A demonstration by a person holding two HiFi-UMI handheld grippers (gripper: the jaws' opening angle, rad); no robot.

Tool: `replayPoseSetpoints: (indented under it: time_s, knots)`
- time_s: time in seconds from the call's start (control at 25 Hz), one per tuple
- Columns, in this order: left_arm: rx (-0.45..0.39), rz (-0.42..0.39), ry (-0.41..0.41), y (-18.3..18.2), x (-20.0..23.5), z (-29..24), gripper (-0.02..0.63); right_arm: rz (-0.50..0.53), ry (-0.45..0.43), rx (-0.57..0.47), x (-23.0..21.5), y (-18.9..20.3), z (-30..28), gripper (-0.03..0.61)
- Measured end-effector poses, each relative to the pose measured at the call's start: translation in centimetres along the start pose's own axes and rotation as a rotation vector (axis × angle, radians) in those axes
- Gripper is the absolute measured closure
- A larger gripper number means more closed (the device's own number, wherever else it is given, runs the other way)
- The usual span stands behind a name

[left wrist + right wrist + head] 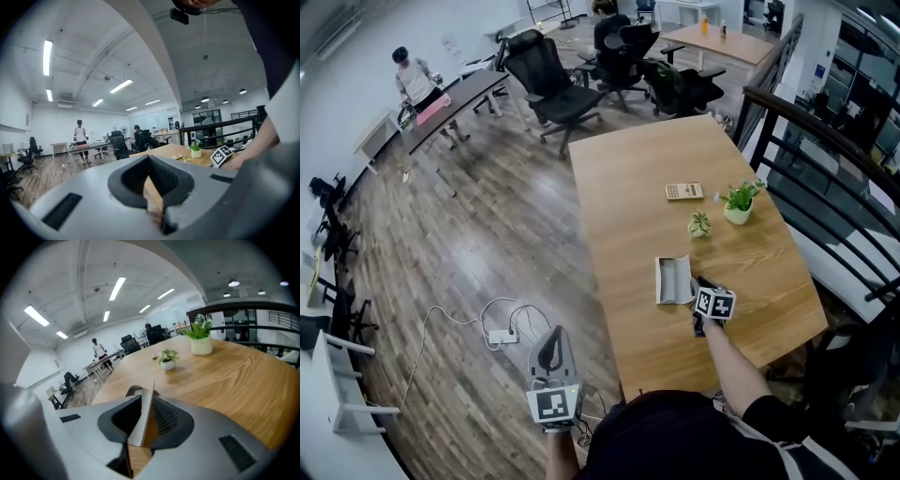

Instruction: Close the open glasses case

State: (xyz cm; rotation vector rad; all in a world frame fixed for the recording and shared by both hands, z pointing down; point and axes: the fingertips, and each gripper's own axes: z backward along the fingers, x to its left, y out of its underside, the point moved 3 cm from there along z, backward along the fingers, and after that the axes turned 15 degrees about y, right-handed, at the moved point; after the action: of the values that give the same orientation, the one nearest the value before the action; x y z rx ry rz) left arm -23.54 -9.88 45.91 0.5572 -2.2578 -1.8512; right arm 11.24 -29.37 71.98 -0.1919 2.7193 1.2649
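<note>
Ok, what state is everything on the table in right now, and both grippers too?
Glasses case: open, its lid standing up.
Right gripper: jaws apart, the lid between them, not pinched.
Left gripper: jaws slightly apart, empty.
Calculator: lying flat.
Bigger plant: upright.
Smaller plant: upright.

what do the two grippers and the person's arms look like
The left gripper and the right gripper are both light grey moulded shells. Each has dark ribbed jaw pads in a black-lined notch, with a dark slot on either side. Each carries a white marker cube printed with black squares. No cables show. On the right arm the person wears a black short sleeve.
</note>
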Motion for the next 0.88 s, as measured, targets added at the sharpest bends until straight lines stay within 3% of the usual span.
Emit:
replayPoseSetpoints:
  time_s: [0.24, 0.52, 0.64, 0.76, 0.88]
  knots:
    - [0.023, 0.008, -0.047, 0.4, 1.3, 1.2, 0.615, -0.042, 0.016, 0.079, -0.1, 2.5, -2.0, 0.491]
    - [0.043, 0.003, -0.042, 0.7, 1.3, 1.0, 0.615, -0.056, 0.006, 0.123, 0.6, 3.8, -2.8, 0.492]
    - [0.043, 0.013, -0.040, 0.8, 1.3, 0.8, 0.615, -0.061, 0.011, 0.102, 0.5, 3.3, -2.5, 0.549]
    - [0.044, 0.015, -0.039, 0.9, 1.2, 0.6, 0.615, 0.027, 0.022, 0.096, 0.5, 2.9, -2.5, 0.549]
    - [0.039, 0.017, -0.040, 0.8, 1.3, 0.3, 0.615, 0.275, 0.065, 0.077, 1.1, 2.5, -2.1, 0.551]
